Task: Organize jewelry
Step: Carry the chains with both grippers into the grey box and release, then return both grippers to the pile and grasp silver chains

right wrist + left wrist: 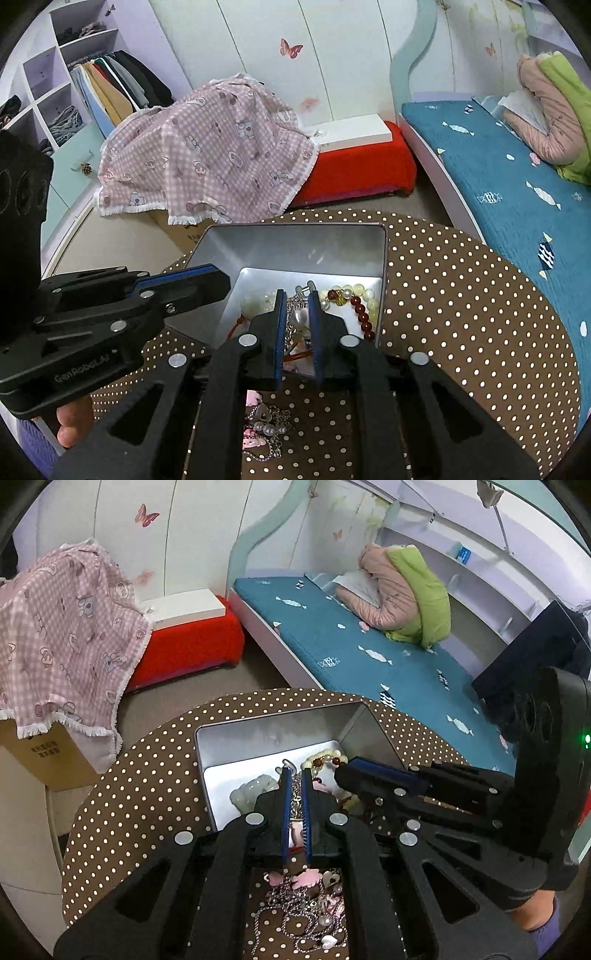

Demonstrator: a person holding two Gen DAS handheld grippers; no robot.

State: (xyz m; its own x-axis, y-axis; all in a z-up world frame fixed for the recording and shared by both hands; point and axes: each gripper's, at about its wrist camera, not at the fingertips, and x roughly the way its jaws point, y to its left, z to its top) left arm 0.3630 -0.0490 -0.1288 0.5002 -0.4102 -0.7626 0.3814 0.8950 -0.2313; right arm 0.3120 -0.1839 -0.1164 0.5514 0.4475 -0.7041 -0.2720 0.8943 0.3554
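Note:
An open silver tin (273, 731) (295, 247) stands on the brown polka-dot table (147, 794). It holds pale beads (328, 755), dark red beads (364, 314), a pale jade piece (255, 788) and chains. My left gripper (294, 771) points down into the tin, shut on a silver chain (295, 801) that runs between its blue pads. My right gripper (297, 293) hangs over the tin beside it. Its pads stand a little apart, with chain and pearly charms (300, 317) showing in the gap. A tangled pile of chains and pink charms (306, 904) (266, 424) lies on the cloth near me.
A bed with a blue cover (369, 657) runs behind the table on the right. A red stool with a white box (192, 638) and a cardboard box under a pink cloth (62, 627) stand behind on the left. Wardrobe shelves (74, 92) are at the far left.

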